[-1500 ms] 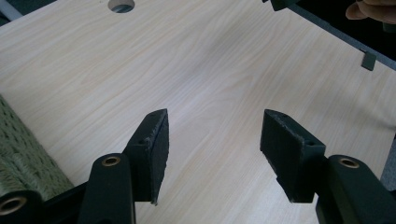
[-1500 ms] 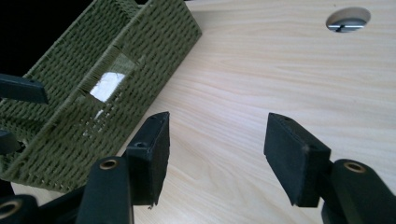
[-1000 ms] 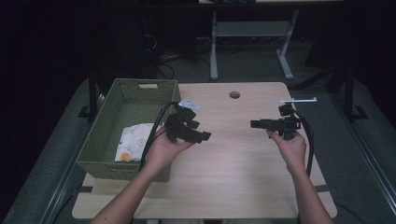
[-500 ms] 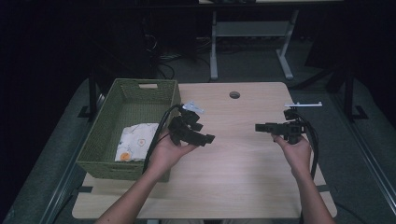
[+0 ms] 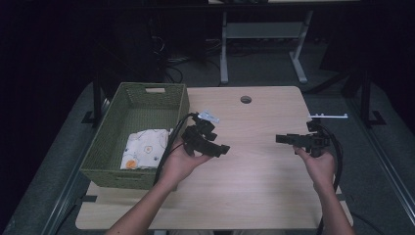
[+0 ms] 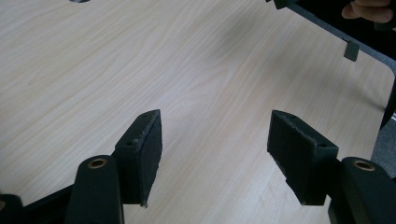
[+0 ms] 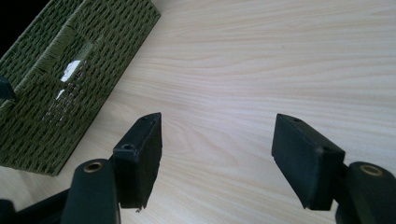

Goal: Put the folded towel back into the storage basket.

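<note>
A hand holds my left gripper [image 5: 223,148] low over the table's middle, just right of the green woven basket [image 5: 147,93]. Its jaws point right and stand open over bare wood, as the left gripper view [image 6: 215,126] shows. The other hand holds my right gripper [image 5: 280,139] at the table's right, pointing left toward the left one. In the right gripper view [image 7: 217,126] its jaws are apart with nothing between them, and they have just been opening. A white patterned cloth [image 5: 144,147] lies folded in the basket.
The light wooden table [image 5: 254,186] has a round cable hole [image 5: 245,99] near its far edge. The basket [image 7: 56,84] stands along the left side. Cables trail from both grippers. Beyond the table, a desk frame [image 5: 225,49] stands on the dark floor.
My right gripper has drifted to the right and a little toward the person, its jaws wider. The left gripper has barely shifted.
</note>
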Available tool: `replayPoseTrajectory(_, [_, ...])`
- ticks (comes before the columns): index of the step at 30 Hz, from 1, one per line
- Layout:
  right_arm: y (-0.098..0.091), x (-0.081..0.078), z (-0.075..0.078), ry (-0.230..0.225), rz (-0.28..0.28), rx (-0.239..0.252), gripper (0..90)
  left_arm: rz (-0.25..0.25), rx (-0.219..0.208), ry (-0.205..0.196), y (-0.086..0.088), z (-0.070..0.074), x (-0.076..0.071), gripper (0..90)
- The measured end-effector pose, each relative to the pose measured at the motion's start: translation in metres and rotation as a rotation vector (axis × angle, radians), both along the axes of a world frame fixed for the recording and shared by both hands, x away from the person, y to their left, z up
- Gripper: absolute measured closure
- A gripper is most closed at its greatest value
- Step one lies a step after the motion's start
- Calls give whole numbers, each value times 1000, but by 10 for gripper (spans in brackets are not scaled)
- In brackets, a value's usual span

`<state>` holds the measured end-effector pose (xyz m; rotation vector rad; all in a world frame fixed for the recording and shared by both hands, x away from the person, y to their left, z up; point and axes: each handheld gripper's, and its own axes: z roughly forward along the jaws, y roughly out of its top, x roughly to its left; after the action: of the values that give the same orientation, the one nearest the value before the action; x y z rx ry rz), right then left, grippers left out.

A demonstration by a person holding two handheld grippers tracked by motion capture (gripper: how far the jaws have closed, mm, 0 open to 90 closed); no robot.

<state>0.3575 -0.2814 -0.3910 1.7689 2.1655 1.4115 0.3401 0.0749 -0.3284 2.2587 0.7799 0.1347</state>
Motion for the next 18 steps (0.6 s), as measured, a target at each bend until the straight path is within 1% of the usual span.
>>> replayPoseTrajectory(5, [-4, -3, -2, 3, -5, 2, 331, -4, 0, 2, -5, -3, -1, 356])
replayPoseTrajectory(14, [-13, -11, -10, 18, -13, 1, 328, -16, 5, 14, -10, -8, -4, 353])
replayPoseTrajectory(17, [-16, -14, -12, 22, -14, 2, 325, -13, -6, 16, -10, -9, -6, 352])
replayPoseTrajectory(18, [-18, -17, -13, 24, -17, 0, 322, -16, 1, 17, -10, -10, -6, 351])
